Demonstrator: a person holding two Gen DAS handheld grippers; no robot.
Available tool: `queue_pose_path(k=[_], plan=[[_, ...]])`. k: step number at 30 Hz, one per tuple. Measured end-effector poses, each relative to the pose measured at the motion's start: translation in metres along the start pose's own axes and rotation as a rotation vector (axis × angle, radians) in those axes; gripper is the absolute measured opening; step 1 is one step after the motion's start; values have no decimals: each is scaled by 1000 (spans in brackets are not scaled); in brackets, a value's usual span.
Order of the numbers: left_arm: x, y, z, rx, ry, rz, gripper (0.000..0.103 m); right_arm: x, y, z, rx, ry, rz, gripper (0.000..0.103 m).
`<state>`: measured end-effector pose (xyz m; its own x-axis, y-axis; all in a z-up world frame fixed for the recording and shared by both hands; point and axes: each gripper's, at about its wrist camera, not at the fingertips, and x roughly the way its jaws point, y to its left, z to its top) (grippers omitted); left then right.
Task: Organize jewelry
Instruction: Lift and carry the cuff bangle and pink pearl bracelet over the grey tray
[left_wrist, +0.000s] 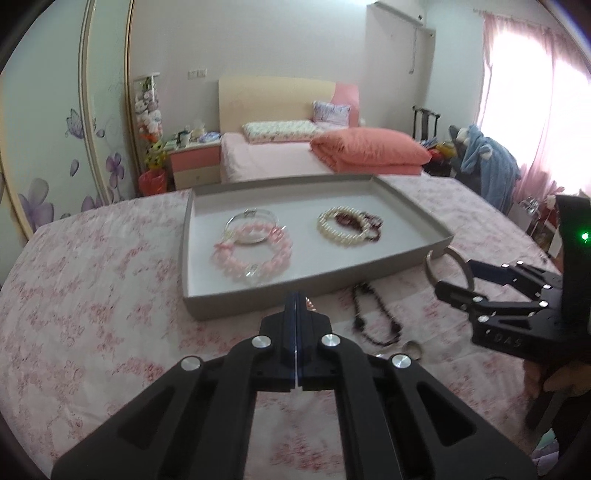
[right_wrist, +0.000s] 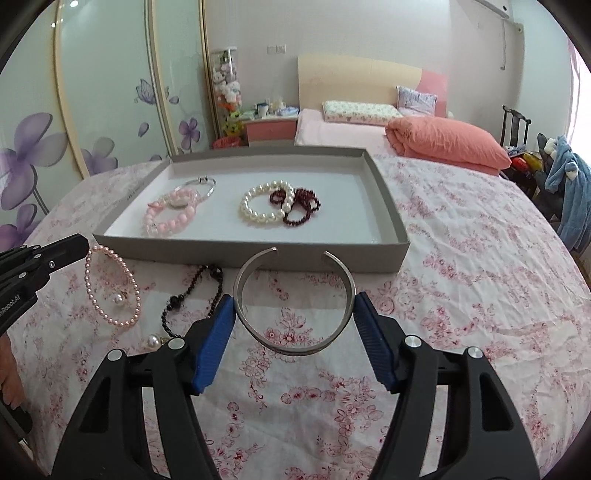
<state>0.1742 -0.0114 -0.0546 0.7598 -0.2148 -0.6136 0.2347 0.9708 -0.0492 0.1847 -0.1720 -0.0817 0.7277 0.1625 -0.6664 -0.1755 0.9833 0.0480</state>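
A grey tray (left_wrist: 258, 295) (right_wrist: 255, 260) on the floral bedspread holds a pink bead bracelet (left_wrist: 255, 254) (right_wrist: 170, 218), a silver bangle (right_wrist: 207, 184), a white pearl bracelet (left_wrist: 340, 229) (right_wrist: 262, 206) and dark red beads (right_wrist: 299, 206). My right gripper (right_wrist: 295, 314) (left_wrist: 454, 280) is shut on a silver cuff bangle (right_wrist: 295, 302) (left_wrist: 448, 266), held just above the bedspread before the tray's front wall. My left gripper (left_wrist: 297, 299) (right_wrist: 79, 245) is shut and empty, its tip by a small pink pearl bracelet (right_wrist: 112, 288). A black bead necklace (left_wrist: 373, 317) (right_wrist: 192, 295) lies between them.
A pearl earring (right_wrist: 153, 341) lies on the bedspread near the necklace. A second bed with an orange quilt (right_wrist: 447, 144) stands behind the tray. Sliding wardrobe doors (right_wrist: 92, 92) are at left, a chair with blue clothes (right_wrist: 569, 192) at right.
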Motion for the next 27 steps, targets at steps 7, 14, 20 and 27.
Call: queue_pose_path(k=[7,14,20,27], plan=[[-8,-12,9,-2,-52,-48,1,-15,2,1,8,-68,8,66],[-20,-8,14,-44,-93,-52,1,-30,6,5,23,-140,23,66],[-37,2,18,-86,-135,-37,1,-44,14,6,15,-206,38,66],[-65,10,20,-113,-216,33,1,-63,22,10,4,-308,47,66]])
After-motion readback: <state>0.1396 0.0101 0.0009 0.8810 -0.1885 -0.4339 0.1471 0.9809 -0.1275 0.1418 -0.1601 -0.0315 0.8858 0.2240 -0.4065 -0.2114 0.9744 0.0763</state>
